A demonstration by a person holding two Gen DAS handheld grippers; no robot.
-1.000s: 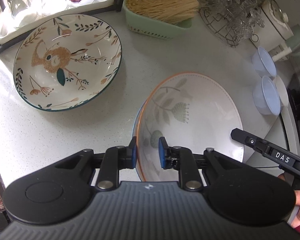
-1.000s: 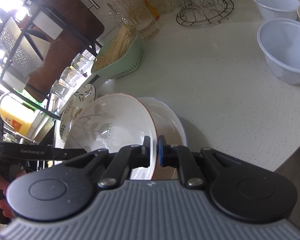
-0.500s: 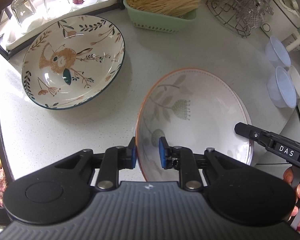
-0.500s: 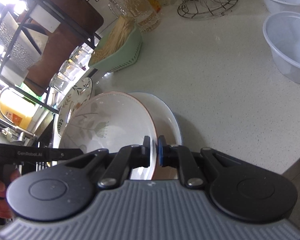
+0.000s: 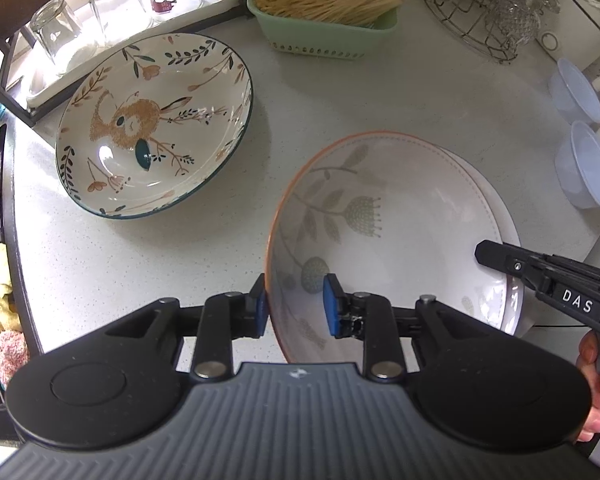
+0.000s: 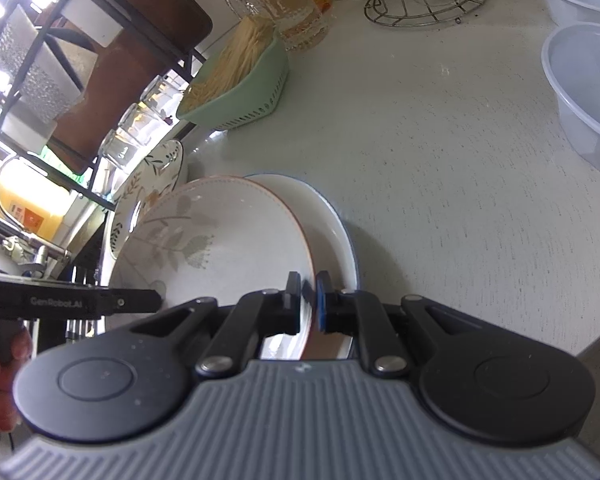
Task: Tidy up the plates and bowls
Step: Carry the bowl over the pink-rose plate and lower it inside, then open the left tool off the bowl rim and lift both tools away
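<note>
Both grippers hold one orange-rimmed bowl with a pale leaf pattern (image 5: 384,232) above the counter. My left gripper (image 5: 294,304) is shut on its near rim. My right gripper (image 6: 309,300) is shut on the opposite rim of the same bowl (image 6: 212,248). Under it lies a white blue-rimmed plate (image 6: 332,224), which peeks out at the right in the left wrist view (image 5: 508,248). A larger rabbit-patterned bowl with a dark green rim (image 5: 152,124) sits on the counter to the left; its edge shows in the right wrist view (image 6: 156,172).
A green basket of dry noodles (image 5: 328,4) stands at the back. Upturned glasses (image 5: 100,16) sit on a tray under a black rack. A wire stand of glassware (image 5: 488,8) is back right. Clear plastic bowls (image 6: 588,92) stand at the right near the counter edge.
Both grippers have lifted the orange-rimmed bowl a little higher and away from the plate beneath, which now shows on its right. Grips are unchanged.
</note>
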